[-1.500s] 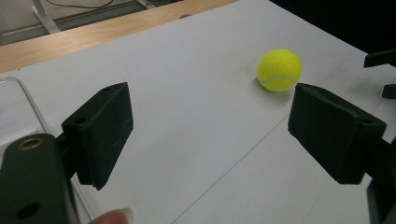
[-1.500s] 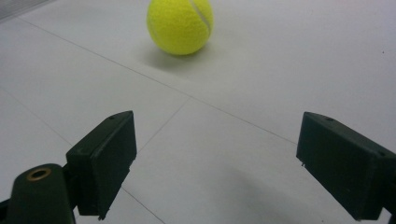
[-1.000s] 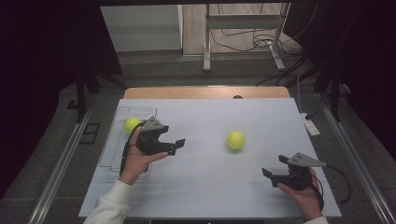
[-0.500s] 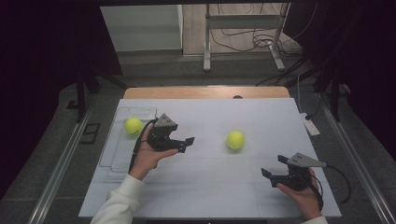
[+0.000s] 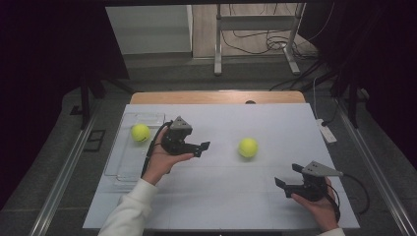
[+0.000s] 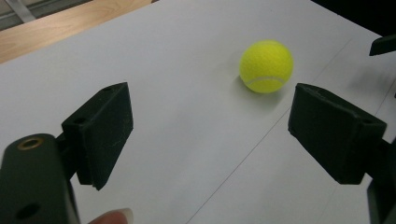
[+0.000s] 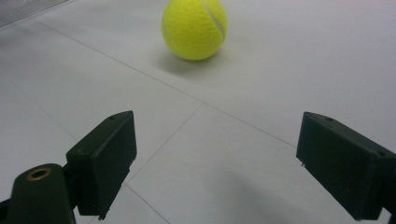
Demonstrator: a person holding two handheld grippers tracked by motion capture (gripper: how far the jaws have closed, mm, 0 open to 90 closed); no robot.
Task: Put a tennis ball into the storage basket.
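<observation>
A white table (image 5: 221,196) bears a tennis ball (image 5: 248,147) and a clear tray (image 5: 129,169).

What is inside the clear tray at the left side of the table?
One yellow tennis ball lies in the far part of the clear tray. The near part looks bare. The person's left hand and cable cover a strip along the tray's right edge, so that part cannot be checked.

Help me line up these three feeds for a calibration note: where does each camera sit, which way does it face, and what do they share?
High view: above the person's side, facing forward and down on the white table; both forearms, left gripper, right gripper.
Left gripper view: rides the left gripper, looking between its open jaws across the table; a fingertip shows.
Right gripper view: rides the right gripper, jaws open, low over the table.
Shared: the yellow-green felt tennis ball in mid-table.
</observation>
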